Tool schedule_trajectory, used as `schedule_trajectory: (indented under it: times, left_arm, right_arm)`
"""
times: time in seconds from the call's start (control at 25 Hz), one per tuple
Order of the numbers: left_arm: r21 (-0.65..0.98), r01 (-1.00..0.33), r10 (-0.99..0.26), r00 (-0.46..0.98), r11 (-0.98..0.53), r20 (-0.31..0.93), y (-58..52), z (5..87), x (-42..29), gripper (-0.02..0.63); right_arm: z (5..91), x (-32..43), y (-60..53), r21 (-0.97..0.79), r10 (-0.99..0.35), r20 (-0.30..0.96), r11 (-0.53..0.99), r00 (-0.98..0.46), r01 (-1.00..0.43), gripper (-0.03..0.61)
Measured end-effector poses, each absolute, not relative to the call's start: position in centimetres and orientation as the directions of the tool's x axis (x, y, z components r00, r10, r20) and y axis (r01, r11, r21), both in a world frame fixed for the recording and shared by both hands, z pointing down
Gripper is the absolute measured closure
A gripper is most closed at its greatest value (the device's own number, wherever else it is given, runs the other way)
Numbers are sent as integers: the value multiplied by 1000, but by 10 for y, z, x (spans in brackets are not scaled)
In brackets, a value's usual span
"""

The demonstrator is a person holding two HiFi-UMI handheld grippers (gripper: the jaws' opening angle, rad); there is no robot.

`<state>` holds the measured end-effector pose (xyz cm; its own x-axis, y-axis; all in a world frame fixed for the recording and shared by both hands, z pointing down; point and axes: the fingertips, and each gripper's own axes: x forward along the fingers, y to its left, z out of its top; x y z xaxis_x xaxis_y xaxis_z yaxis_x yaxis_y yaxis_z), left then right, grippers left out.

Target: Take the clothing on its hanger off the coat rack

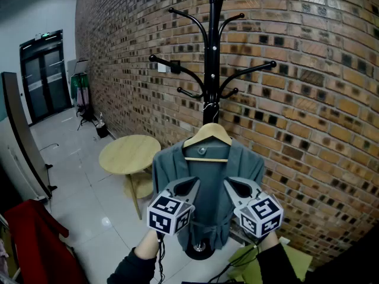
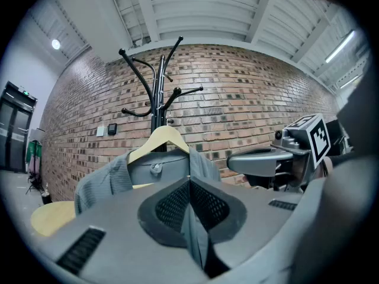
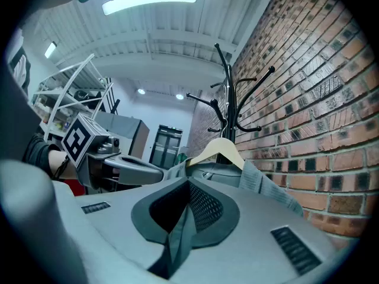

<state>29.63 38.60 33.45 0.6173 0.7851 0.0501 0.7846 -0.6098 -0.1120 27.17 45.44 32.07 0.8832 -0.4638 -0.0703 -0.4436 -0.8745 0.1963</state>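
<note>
If the grey shirt [image 1: 208,176] is pulled only by its cloth, it may slip off the wooden hanger [image 1: 206,134], which hangs on the coat rack [image 1: 213,52] at the far brick wall. The left gripper [image 1: 194,183] and right gripper [image 1: 228,183], both closed on nothing, are held side by side on the near side, pointing up at it.

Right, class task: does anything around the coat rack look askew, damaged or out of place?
Nothing stands out. The wooden hanger sits level on the coat rack, the grey shirt hangs evenly from it, and the round table stands upright.
</note>
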Motion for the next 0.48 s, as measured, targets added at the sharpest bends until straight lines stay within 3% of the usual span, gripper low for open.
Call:
schedule_trajectory:
  times: [0.48]
  left_arm:
    - [-119, 771, 773, 633, -625, 41, 392, 332, 320, 612]
  right_arm:
    - [326, 291, 469, 208, -445, -55, -881, 894, -425, 591]
